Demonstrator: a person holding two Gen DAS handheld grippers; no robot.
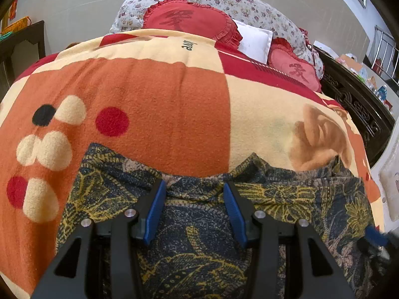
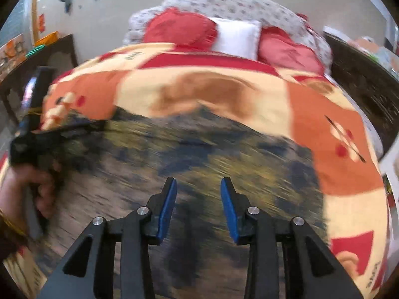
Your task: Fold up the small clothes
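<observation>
A dark navy garment with a yellow leaf print lies spread on the blanket near me. My left gripper hovers over its far edge, jaws apart, with cloth lying under and between the blue pads but not pinched. The right wrist view is smeared by motion. There my right gripper stands open above the same garment, nothing clamped between its pads. A hand holds the left gripper at the left edge of that view. One blurred blue pad of the right gripper shows at the lower right of the left wrist view.
The bed carries an orange, cream and red blanket. Red heart-shaped cushions, a white pillow and a flowered bolster lie at its head. A dark carved bed frame runs along the right, and dark furniture stands at the left.
</observation>
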